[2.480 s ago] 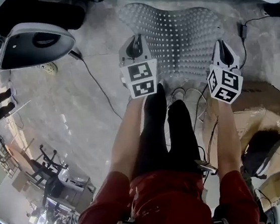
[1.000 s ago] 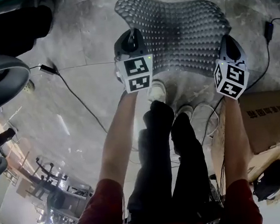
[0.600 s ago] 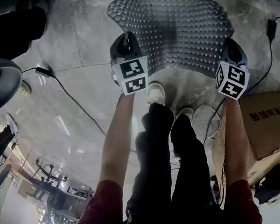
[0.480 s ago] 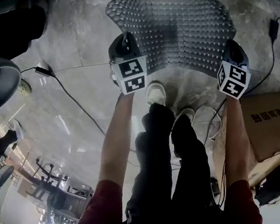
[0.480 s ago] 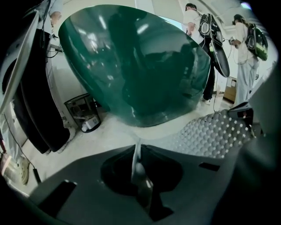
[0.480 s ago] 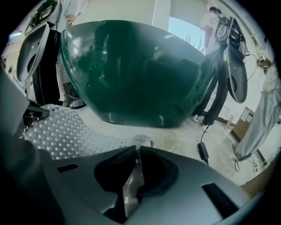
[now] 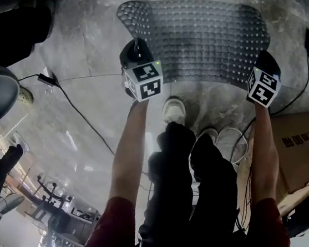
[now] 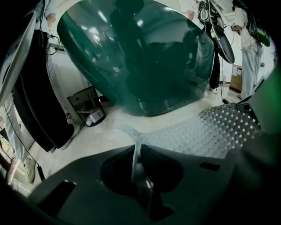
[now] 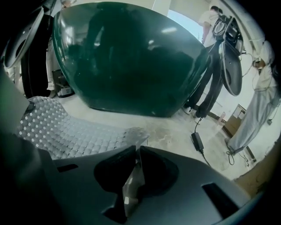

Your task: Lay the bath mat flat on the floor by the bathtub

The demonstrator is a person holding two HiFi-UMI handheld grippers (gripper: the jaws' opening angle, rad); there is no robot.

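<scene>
- Translucent grey bumpy plastic bath mat at the left gripper is shining softly.
- Dark green rounded bathtub beyond is gleaming glossily.

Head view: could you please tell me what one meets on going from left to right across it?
Black floor cable with its plug, dark left gripper, white shoe, dark right gripper, brown cardboard box. The clear studded bath mat, held by both grippers, spans them and is left out.
</scene>
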